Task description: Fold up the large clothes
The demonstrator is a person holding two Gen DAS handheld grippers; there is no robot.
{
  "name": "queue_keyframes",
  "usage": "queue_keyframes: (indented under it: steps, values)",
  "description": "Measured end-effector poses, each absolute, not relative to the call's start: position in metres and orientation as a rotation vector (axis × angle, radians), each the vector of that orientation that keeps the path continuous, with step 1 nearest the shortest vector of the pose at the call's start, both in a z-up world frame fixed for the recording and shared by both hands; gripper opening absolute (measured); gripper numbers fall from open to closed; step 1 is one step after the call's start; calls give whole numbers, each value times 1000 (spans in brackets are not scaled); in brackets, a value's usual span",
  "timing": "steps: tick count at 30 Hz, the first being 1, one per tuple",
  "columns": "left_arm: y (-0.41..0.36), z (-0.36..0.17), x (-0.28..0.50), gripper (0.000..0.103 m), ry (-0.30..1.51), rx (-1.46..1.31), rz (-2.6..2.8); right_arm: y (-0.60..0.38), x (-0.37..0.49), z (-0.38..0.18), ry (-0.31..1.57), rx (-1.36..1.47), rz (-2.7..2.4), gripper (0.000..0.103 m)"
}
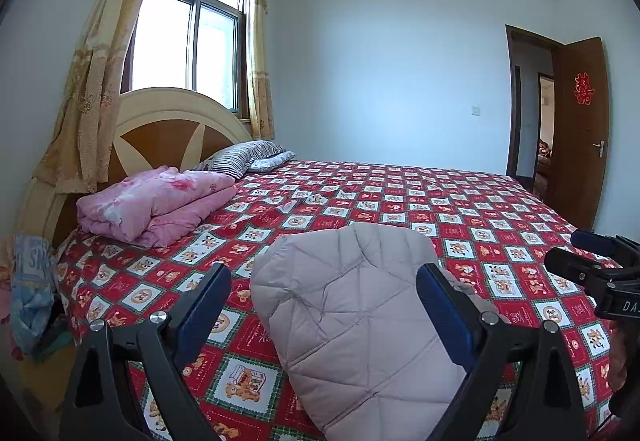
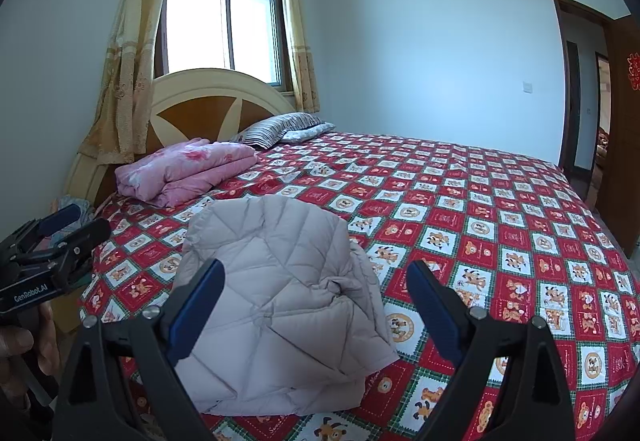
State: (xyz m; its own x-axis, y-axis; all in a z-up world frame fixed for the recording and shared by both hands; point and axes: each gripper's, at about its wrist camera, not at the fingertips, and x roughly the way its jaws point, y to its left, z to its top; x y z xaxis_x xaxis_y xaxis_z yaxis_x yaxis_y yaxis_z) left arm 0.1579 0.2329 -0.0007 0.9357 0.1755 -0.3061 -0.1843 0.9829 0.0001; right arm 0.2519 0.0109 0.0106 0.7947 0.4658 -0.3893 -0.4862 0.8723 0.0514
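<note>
Quilted pale-pink puffer jacket (image 2: 280, 305) sits folded in the lower middle of frame on the red bear-print bedspread (image 2: 500, 233), both the left gripper (image 1: 324, 293) and right gripper (image 2: 316, 289) spread wide holding nothing, pink folded blanket (image 2: 184, 169) and striped pillow (image 2: 280, 123) upper left.

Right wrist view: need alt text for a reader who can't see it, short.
A folded pale quilted jacket lies on a red patterned bedspread, framed by the open right gripper, which touches nothing. The left gripper shows at the left edge. Behind are a folded pink quilt, pillows, a headboard and a curtained window.
</note>
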Motion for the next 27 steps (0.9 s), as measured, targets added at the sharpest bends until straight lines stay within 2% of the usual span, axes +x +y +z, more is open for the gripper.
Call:
queue_keyframes:
  steps: [19, 27]
  values:
    - [238, -1, 161, 94, 344, -60, 177, 8, 250, 10, 401, -55, 515, 95]
    - [238, 8, 155, 96, 297, -52, 208, 9, 249, 13, 393, -56, 520, 96]
